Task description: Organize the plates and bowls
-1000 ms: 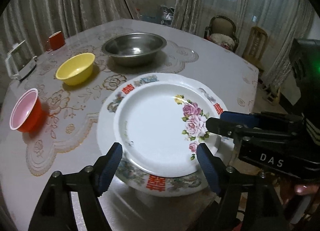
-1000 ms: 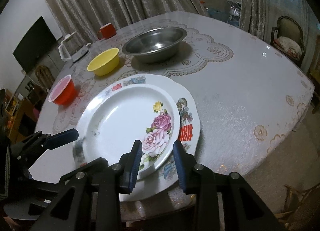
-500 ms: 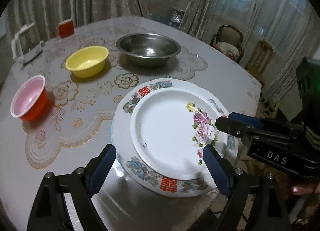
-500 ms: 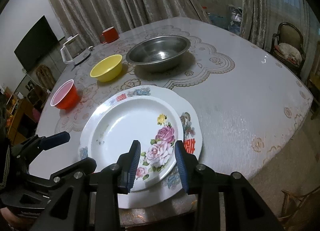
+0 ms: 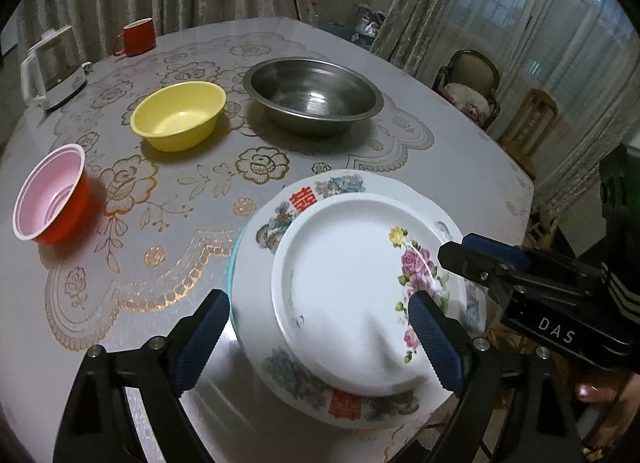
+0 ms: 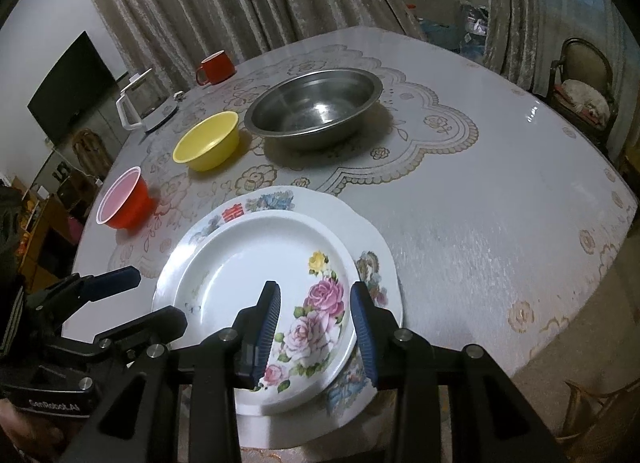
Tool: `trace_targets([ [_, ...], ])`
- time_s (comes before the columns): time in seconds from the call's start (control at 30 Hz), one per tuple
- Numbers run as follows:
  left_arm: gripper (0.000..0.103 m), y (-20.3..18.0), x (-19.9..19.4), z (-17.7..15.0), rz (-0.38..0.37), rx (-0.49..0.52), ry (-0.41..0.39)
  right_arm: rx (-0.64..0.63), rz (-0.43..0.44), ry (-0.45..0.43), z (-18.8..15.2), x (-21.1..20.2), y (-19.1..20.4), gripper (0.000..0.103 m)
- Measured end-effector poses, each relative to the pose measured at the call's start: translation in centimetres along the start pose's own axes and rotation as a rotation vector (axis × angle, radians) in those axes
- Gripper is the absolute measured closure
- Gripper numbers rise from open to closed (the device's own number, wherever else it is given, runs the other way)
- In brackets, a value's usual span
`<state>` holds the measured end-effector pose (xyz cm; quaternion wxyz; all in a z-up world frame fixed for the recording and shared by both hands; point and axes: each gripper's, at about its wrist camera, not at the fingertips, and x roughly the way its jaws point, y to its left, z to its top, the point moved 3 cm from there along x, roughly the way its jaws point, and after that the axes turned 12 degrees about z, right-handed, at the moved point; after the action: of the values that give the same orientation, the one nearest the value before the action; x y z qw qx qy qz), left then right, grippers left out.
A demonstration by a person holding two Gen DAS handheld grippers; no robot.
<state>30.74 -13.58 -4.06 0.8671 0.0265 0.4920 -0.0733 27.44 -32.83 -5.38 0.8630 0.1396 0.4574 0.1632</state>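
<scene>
In my left wrist view the left hand-held gripper (image 5: 316, 339) is opening, jaws apart around 2 stacked plates (image 5: 360, 283) at lower centre; the right hand-held gripper (image 6: 316, 333), part-open, straddles their near rim, touching nothing I can confirm.

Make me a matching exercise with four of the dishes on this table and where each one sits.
Things:
1. rose plate
2. steel bowl
3. yellow bowl
4. mug

Places:
A. far edge, beside the kettle
B. stacked on the larger plate
C. between the red cup and the steel bowl
D. right end of the bowl row

Pairs: 1-B, 2-D, 3-C, 4-A
</scene>
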Motion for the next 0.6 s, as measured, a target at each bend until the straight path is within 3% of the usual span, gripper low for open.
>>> trace_targets([
  [0.23, 0.009, 0.5, 0.3, 2.5, 0.015, -0.015, -0.01, -0.001, -0.008, -0.011, 2.1, 0.0, -1.6, 0.064],
  [0.6, 0.007, 3.3, 3.4, 8.1, 0.032, -0.173, 0.0, -0.03, -0.038, -0.051, 7.7, 2.0, -5.3, 0.06],
])
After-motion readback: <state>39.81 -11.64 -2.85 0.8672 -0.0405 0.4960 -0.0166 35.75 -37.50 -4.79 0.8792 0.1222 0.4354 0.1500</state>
